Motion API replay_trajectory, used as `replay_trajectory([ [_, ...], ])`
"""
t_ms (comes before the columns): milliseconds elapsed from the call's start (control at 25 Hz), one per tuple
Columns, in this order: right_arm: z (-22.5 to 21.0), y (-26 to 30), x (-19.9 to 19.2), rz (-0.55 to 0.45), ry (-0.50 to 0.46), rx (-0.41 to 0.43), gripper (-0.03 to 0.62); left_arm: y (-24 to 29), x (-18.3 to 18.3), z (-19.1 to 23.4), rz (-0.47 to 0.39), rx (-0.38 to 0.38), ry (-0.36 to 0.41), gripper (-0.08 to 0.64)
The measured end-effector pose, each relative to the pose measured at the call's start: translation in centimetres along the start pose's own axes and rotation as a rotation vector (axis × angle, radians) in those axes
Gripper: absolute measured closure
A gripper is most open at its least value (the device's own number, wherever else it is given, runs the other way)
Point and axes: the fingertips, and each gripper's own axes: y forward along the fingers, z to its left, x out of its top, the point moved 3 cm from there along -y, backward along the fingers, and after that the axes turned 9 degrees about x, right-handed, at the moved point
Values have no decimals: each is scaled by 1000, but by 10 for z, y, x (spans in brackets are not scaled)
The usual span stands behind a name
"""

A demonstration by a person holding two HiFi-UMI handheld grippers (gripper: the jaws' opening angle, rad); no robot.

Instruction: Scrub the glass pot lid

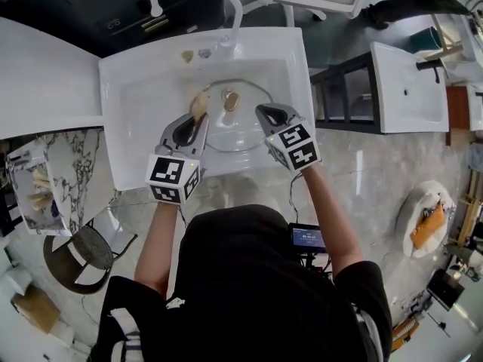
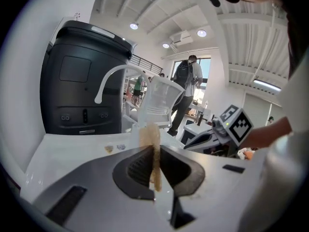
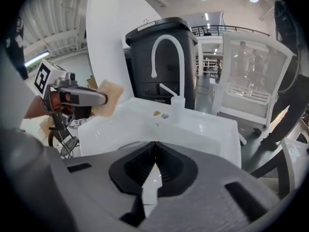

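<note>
The glass pot lid (image 1: 243, 133) is lying flat in the white sink (image 1: 136, 89), with its knob (image 1: 232, 101) pointing up. The left hand-held gripper (image 1: 198, 118) is pinching a thin tan sponge (image 1: 198, 102) and is holding it over the lid's left edge. The right hand-held gripper (image 1: 263, 111) is sitting at the lid's right edge with its jaws pressed together and nothing showing between them. So nothing seems to be holding the lid. It could slide or tip when the sponge is pushing on it, and the glass could bang the sink. The sponge could also slip out, because only a small part of it is being gripped. Only the head view is showing the lid and where it is lying. The left gripper view is showing the sponge squeezed between the pads. The right gripper view is showing its own jaws shut tight, and the sponge from the side.
</note>
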Motion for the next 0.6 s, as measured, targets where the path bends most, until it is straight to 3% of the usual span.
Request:
replay_trajectory([
  [280, -2, 30, -51, 174, -28, 81, 592, 16, -40, 3, 93, -4, 13, 534],
  [600, 4, 55, -68, 239, -53, 173, 591, 27, -84, 4, 211, 6, 67, 534],
])
